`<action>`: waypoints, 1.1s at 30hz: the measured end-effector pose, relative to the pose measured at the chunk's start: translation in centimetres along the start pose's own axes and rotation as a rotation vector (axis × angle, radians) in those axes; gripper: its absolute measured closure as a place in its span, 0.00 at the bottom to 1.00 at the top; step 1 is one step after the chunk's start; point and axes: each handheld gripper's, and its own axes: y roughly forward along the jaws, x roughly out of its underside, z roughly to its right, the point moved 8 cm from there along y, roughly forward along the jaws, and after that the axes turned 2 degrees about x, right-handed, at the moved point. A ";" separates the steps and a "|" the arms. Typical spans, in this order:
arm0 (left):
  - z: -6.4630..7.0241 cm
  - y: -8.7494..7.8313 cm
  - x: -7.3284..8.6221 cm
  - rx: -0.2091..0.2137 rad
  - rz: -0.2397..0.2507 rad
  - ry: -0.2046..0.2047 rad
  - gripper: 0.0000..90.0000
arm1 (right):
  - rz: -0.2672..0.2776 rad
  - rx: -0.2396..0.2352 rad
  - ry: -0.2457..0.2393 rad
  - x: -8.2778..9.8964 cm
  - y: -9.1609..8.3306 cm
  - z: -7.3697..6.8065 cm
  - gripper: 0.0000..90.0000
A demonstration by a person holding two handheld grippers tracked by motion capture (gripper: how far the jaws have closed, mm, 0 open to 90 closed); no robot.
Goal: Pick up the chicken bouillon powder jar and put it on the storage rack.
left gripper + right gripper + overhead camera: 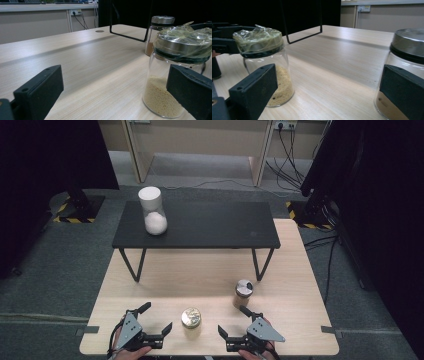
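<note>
You held both grippers wide apart and empty: left gripper left of the wrapped jar, right gripper right of it.

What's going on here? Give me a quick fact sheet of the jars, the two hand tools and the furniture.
Left gripper: open, left of the near jar, not touching it
Right gripper: open, between the two jars on the table
Near jar: glass, plastic film over its lid, yellowish granules inside
Second jar: metal lid, brown powder, farther right
Tall jar: white lid, white powder, stands on the shelf
Shelf: black, on thin metal legs
Table: light wood
</note>
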 end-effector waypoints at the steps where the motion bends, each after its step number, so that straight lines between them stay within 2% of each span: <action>1: 0.0 0.0 0.0 0.001 0.001 -0.002 0.01 | 0.000 -0.004 -0.001 0.0 0.0 -0.1 0.02; 33: 0.2 0.0 0.0 0.009 0.000 -0.003 0.01 | -0.026 -0.103 -0.029 0.5 1.7 -3.8 0.03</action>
